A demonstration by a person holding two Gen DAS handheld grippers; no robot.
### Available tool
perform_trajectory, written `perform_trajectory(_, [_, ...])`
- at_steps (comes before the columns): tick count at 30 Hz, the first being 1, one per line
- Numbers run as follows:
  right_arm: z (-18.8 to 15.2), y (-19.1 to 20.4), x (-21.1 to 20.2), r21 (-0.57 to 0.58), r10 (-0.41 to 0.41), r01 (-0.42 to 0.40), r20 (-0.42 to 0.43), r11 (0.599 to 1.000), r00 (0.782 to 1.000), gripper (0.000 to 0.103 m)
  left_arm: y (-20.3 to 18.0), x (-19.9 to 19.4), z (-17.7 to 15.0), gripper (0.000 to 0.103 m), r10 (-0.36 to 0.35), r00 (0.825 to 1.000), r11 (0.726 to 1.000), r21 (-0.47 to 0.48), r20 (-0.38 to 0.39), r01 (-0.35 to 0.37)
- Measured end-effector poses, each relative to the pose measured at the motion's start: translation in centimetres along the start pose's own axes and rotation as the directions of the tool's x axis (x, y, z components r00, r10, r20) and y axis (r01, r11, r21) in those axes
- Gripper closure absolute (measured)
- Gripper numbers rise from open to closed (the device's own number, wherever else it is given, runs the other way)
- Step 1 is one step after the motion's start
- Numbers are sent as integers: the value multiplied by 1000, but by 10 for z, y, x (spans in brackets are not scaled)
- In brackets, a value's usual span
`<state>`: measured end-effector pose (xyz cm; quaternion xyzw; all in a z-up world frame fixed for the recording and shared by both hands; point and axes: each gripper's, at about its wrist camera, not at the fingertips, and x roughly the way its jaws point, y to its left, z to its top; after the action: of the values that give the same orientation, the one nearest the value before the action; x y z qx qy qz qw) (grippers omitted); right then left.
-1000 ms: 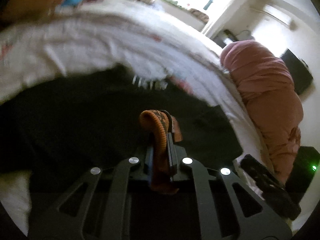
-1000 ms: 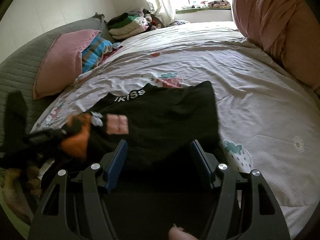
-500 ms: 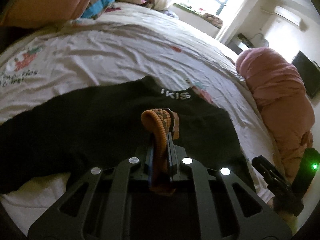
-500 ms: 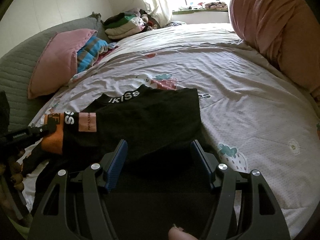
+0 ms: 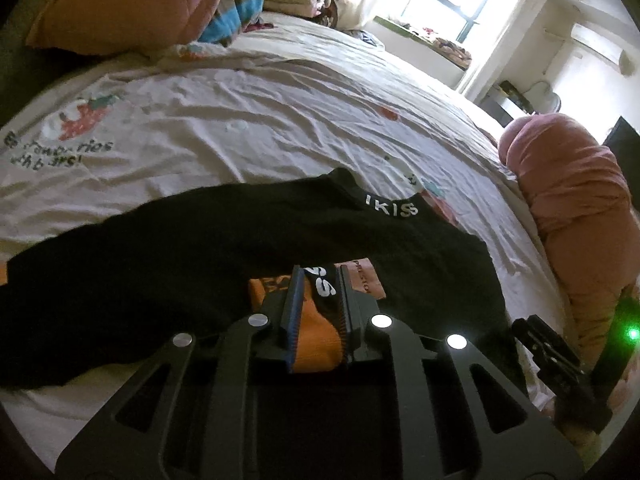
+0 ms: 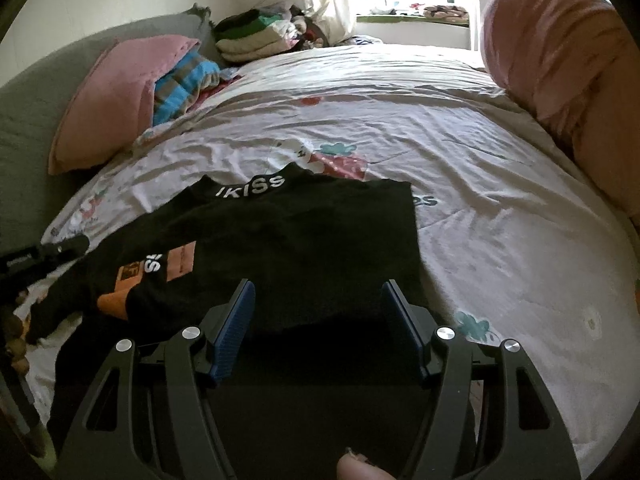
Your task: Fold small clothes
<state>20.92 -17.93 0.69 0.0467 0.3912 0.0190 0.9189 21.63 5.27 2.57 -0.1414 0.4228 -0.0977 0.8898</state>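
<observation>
A black small top [image 6: 304,236] with white "IKISS" lettering on its collar lies spread on the bed; it also shows in the left wrist view [image 5: 208,248]. Its sleeve end has an orange cuff [image 5: 316,338] with a pink patch, folded over onto the black body. My left gripper [image 5: 319,276] is partly open around the cuff, its pads apart from the cloth. In the right wrist view the left gripper [image 6: 60,248] sits just left of the cuff [image 6: 120,300]. My right gripper [image 6: 318,286] is open and empty above the top's lower edge.
The bed has a white printed sheet [image 6: 500,208]. A pink pillow [image 6: 120,100] and a striped blue cloth [image 6: 184,80] lie at the head, with a clothes pile [image 6: 256,36] behind. A rolled pink duvet [image 6: 568,80] lies along the right side.
My left gripper has carried the orange cuff down onto the black top and opened its jaws; the cuff now lies flat. The right gripper stays open in place.
</observation>
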Motion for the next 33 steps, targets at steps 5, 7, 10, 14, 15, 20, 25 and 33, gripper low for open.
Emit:
perform_trajectory(5, [2, 14, 11, -46, 7, -8, -22, 999, 1000, 39, -8, 17, -10, 93, -20, 997, 1000, 19, -69, 21])
perform_trajectory(7, [3, 18, 16, -60, 6, -8, -31, 998, 1000, 39, -8, 25, -16, 91, -12, 995, 1000, 19, -97, 14])
perform_trajectory(10, [6, 22, 24, -72, 4, -7, -42, 997, 999, 39, -9, 36, -25, 87, 17, 991, 999, 36, -135, -13])
perform_trajectory(14, [5, 18, 35, -72, -10, 5, -64, 997, 998, 39, -6, 58, -41, 65, 72, 974, 996, 70, -214, -59])
perform_trajectory(15, [4, 17, 37, -69, -10, 5, -69, 998, 998, 39, -2, 63, -46, 63, 82, 971, 995, 78, -224, -66])
perform_trajectory(20, [-9, -7, 54, -16, -68, 66, -147, 998, 987, 39, -2, 61, -53, 60, 99, 974, 992, 100, -205, -80])
perform_trajectory(25, [-16, -19, 59, 37, -47, 55, -183, 998, 982, 39, -5, 59, -53, 59, 115, 973, 989, 115, -198, -93])
perform_trajectory(33, [-18, -19, 47, 51, -41, 50, -157, 997, 987, 36, -3, 54, -53, 53, 99, 974, 993, 90, -206, -82])
